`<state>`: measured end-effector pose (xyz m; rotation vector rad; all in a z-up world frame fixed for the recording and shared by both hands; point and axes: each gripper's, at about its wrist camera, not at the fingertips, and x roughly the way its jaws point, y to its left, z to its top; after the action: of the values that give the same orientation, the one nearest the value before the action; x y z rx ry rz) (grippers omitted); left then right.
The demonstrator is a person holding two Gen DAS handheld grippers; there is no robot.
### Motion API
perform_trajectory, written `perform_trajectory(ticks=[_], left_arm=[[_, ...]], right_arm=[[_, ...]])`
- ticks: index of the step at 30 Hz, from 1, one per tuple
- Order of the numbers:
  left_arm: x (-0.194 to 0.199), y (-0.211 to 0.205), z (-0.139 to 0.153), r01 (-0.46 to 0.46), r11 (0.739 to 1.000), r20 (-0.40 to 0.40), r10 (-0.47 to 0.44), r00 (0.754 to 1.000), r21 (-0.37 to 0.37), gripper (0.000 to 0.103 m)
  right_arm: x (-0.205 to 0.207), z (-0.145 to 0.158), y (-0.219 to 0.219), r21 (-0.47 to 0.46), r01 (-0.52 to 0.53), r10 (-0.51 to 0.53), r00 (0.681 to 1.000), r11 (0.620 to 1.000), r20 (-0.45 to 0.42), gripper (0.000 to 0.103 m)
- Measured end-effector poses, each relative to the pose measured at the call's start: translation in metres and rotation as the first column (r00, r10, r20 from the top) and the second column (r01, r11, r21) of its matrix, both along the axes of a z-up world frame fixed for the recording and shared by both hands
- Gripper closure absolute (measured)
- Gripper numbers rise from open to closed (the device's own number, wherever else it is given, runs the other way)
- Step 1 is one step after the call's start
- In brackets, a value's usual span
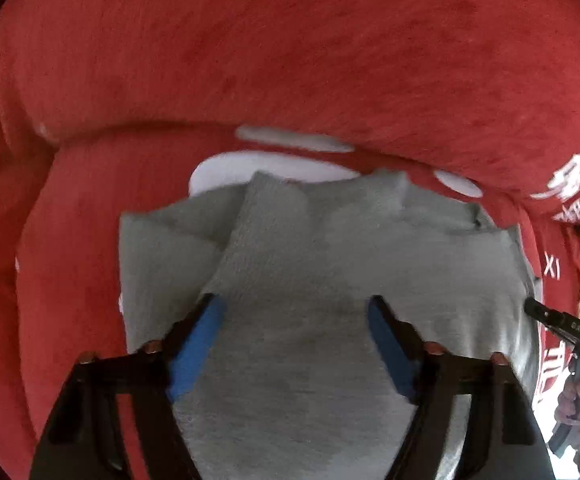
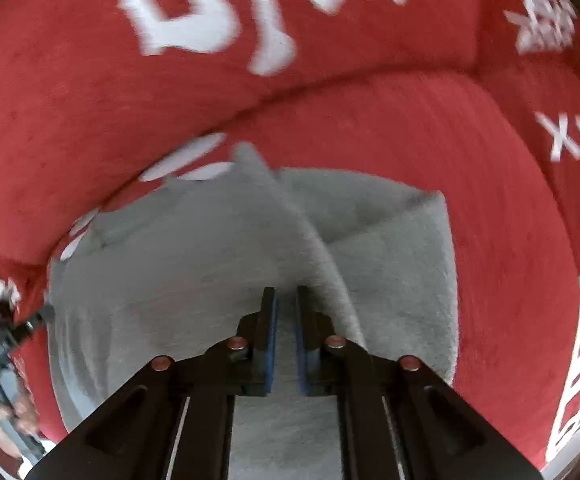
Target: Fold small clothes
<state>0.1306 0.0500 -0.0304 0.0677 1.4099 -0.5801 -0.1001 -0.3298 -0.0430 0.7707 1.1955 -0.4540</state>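
A small grey garment lies partly folded on a red cloth with white lettering. My left gripper is open just above the grey garment, blue pads wide apart, holding nothing. In the right wrist view the same grey garment shows a raised ridge of fabric running away from my right gripper. Its jaws are nearly closed with a narrow gap, and a fold of the grey fabric seems pinched by them. The right gripper's tip also shows at the garment's right edge in the left wrist view.
The red cloth covers the whole surface and rises in a thick fold behind the garment. The other gripper and the hand holding it show at the left edge.
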Motion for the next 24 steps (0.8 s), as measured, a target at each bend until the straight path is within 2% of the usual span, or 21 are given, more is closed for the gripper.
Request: perform_trajectory(ticks=[1,3,4,6,7,9,11,13,14,15,16,17,18,21,23,24], left_arm=[[0.0,0.004,0.001,-0.002,1.0,0.001,0.002,1.0,-0.023,0.032],[0.0,0.006,0.005,0.009,1.0,0.0,-0.009,1.0,-0.023,0.032],[-0.002,0.008,0.007,0.022,1.0,0.013,-0.022,1.0,0.0,0.031],[-0.003,0.017,0.008,0.013,0.992,0.048,-0.019,0.999,0.127,0.028],[-0.003,0.025,0.007,0.001,0.989,0.037,-0.006,0.999,0.145,0.028],[-0.004,0.04,0.007,-0.027,0.991,0.004,0.027,1.0,0.133,0.028],[-0.011,0.056,0.011,-0.044,0.992,-0.024,0.047,0.999,0.118,0.027],[-0.022,0.073,0.016,-0.045,0.993,-0.053,0.051,0.997,0.113,0.017],[-0.03,0.082,0.019,-0.053,0.993,-0.07,0.06,0.996,0.102,0.017],[-0.036,0.089,0.02,-0.063,0.994,-0.095,0.072,0.993,0.092,0.017],[-0.042,0.095,0.02,-0.076,0.994,-0.121,0.086,0.989,0.084,0.017],[-0.048,0.101,0.019,-0.093,0.993,-0.151,0.104,0.983,0.077,0.017],[-0.059,0.111,0.016,-0.13,0.989,-0.205,0.141,0.969,0.065,0.017],[-0.081,0.128,0.006,-0.213,0.976,-0.304,0.215,0.928,0.042,0.017],[-0.097,0.133,-0.001,-0.246,0.969,-0.339,0.242,0.909,0.031,0.017],[-0.105,0.134,-0.006,-0.27,0.962,-0.361,0.261,0.895,0.026,0.017]], right_arm=[[-0.003,-0.001,-0.005,0.006,0.011,-0.011,1.0,1.0,0.009,0.101],[-0.006,0.0,-0.008,0.005,0.004,-0.004,1.0,1.0,0.01,0.102],[-0.007,0.001,-0.008,-0.001,-0.001,0.001,1.0,1.0,0.007,0.102],[-0.011,0.004,-0.009,-0.021,-0.001,0.001,1.0,1.0,-0.007,0.102],[-0.015,0.007,-0.011,-0.03,0.017,-0.018,1.0,0.999,-0.021,0.102],[-0.022,0.01,-0.013,-0.018,0.048,-0.048,0.999,0.999,-0.023,0.102],[-0.032,0.017,-0.013,-0.001,0.065,-0.065,0.998,0.998,-0.017,0.095],[-0.042,0.024,-0.007,0.034,0.06,-0.06,0.998,0.998,0.018,0.095],[-0.048,0.029,-0.001,0.071,0.053,-0.057,0.997,0.996,0.049,0.094],[-0.055,0.032,0.008,0.121,0.043,-0.053,0.996,0.992,0.078,0.091],[-0.058,0.034,0.014,0.153,0.036,-0.05,0.994,0.988,0.093,0.08],[-0.064,0.035,0.027,0.206,0.023,-0.047,0.993,0.978,0.112,0.063],[-0.069,0.036,0.038,0.247,0.014,-0.047,0.991,0.969,0.128,0.057],[-0.08,0.025,0.087,0.431,-0.027,-0.046,0.986,0.902,0.158,0.054],[-0.086,0.006,0.127,0.563,-0.035,-0.057,0.988,0.825,0.145,0.054],[-0.085,-0.004,0.142,0.601,-0.031,-0.06,0.99,0.798,0.13,0.054]])
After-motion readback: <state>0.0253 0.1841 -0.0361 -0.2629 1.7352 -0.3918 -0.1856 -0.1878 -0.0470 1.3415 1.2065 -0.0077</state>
